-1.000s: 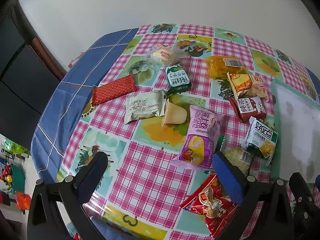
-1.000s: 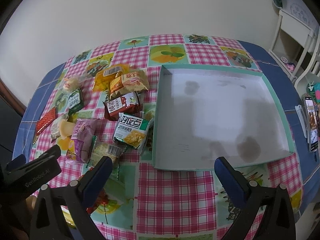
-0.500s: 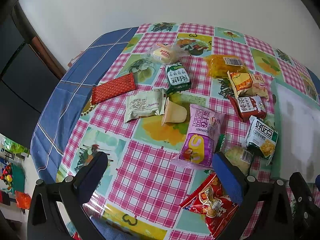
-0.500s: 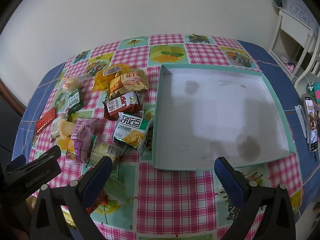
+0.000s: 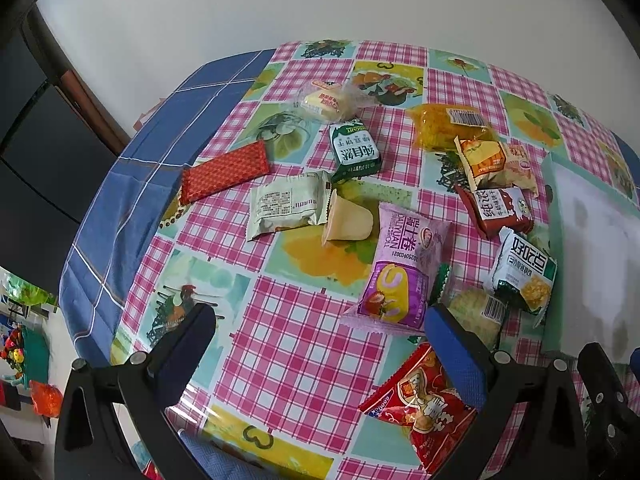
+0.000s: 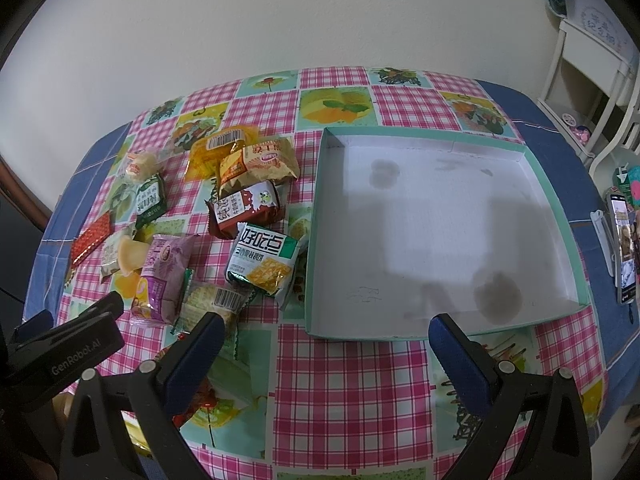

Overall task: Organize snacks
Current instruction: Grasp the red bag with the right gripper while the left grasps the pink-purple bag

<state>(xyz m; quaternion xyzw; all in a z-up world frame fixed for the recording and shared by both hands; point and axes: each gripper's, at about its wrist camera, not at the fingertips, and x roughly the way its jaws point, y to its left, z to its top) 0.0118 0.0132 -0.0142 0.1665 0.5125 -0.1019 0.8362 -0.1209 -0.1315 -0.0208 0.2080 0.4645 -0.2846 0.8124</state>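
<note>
Both tongs stand apart and hold nothing: the left tongs (image 5: 320, 344) hover over the near edge of the table (image 5: 296, 344), the right tongs (image 6: 324, 344) over the near rim of the empty tray (image 6: 560, 208). The tray lies toward the table's right side. The snacks are scattered loose on the left half of the table, none in the tray yet.

The packets look light, soft and crinkly, and their film is likely slippery. I would pinch each across its middle or by a crimped seam, gently, since biscuits and cakes inside may crush. The purple packet (image 5: 404, 264) lies nearest the left tongs and flat. The jelly cup (image 5: 346, 220) lies on its side, is stiffer and may roll. The red bar (image 5: 224, 170) is thin and flat, so hard to get under.

The red packet (image 5: 420, 400) is partly behind the left tongs' right finger (image 5: 456, 356). A pale packet (image 5: 476, 312) is tucked under the green-and-white one (image 5: 520, 272), its label unreadable. The tray's far side is cut off in the left view.
</note>
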